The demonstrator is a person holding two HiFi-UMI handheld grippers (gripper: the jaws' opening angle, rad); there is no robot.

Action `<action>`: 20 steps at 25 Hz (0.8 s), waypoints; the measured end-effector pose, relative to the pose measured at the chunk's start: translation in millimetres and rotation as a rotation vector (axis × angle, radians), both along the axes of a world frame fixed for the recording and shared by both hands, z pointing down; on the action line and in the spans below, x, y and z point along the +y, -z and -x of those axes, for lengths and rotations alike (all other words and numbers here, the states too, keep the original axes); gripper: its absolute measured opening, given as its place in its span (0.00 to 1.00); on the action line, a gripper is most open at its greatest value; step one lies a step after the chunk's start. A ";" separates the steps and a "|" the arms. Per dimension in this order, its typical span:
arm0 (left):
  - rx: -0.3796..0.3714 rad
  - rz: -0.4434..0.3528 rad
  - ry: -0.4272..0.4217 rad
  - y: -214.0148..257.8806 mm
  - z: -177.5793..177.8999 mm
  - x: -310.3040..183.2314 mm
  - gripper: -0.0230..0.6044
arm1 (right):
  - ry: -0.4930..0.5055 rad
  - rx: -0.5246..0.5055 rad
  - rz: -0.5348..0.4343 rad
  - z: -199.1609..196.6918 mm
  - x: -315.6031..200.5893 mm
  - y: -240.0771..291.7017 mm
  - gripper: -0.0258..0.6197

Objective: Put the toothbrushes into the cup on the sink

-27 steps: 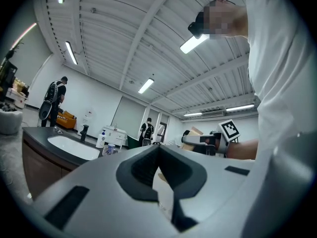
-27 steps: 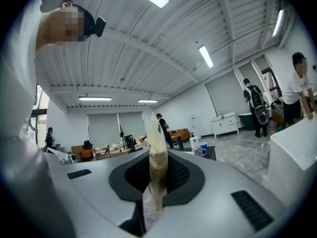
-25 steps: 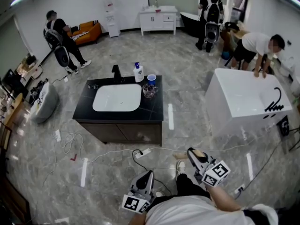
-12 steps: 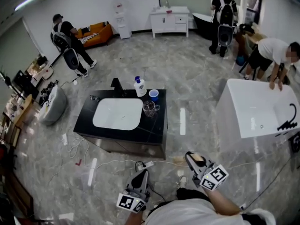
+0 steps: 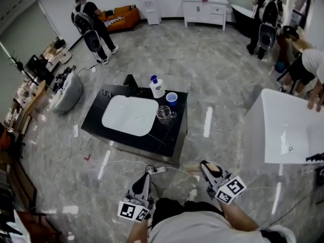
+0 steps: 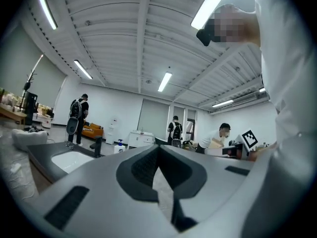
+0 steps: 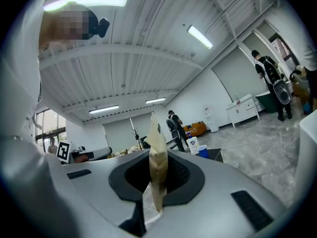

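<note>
The black sink counter [image 5: 172, 135] with a white basin [image 5: 129, 114] stands on the floor ahead of me. On its right side stand a clear glass cup [image 5: 163, 114], a blue cup [image 5: 171, 97] and a white soap bottle [image 5: 156, 87]. No toothbrush shows clearly. Both grippers are held low near my body, well short of the counter. My left gripper [image 5: 145, 177] [image 6: 158, 150] is shut with nothing in it. My right gripper [image 5: 208, 167] [image 7: 157, 165] is shut on a flat beige thing [image 7: 156, 152] that stands edge-on between the jaws.
A black faucet [image 5: 130, 80] rises behind the basin. A power strip with cables [image 5: 157, 170] lies on the floor before the counter. A white bathtub [image 5: 283, 128] stands at the right. Several people [image 5: 91, 19] work at the room's far side.
The view has swung, so the counter now sits lower and nearer the middle. My left gripper has drifted slightly left. The right gripper keeps its hold on the beige thing.
</note>
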State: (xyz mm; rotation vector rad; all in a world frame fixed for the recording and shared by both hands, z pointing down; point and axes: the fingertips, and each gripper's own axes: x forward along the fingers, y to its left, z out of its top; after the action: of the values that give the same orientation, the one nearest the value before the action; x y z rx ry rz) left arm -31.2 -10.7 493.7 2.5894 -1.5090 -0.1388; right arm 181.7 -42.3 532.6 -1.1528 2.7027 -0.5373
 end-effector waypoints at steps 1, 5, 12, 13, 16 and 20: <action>-0.002 0.004 0.019 0.2 2.9 -0.9 0.03 | 0.009 -0.002 -0.003 -0.6 -3.7 1.6 0.12; 0.004 -0.002 0.050 4.2 1.5 -11.0 0.03 | 0.028 -0.014 -0.025 -3.5 -19.0 10.1 0.12; 0.004 -0.029 -0.005 6.9 -18.5 -37.0 0.03 | 0.024 -0.011 -0.051 -5.8 -35.6 15.2 0.12; 0.002 -0.029 -0.013 5.2 -19.3 -40.3 0.03 | 0.020 -0.009 -0.050 -4.9 -38.6 14.0 0.12; -0.008 -0.023 -0.034 -2.1 -17.6 -52.8 0.03 | 0.008 -0.004 -0.055 1.9 -50.9 13.4 0.12; 0.007 -0.017 -0.067 -9.2 -12.6 -76.0 0.03 | -0.004 0.014 -0.067 16.7 -70.7 20.0 0.12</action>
State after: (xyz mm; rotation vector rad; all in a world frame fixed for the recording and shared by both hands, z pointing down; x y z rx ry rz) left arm -18.5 -86.7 503.0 2.6460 -1.4229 -0.1541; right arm 165.0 -113.0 512.6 -1.1486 2.7073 -0.4368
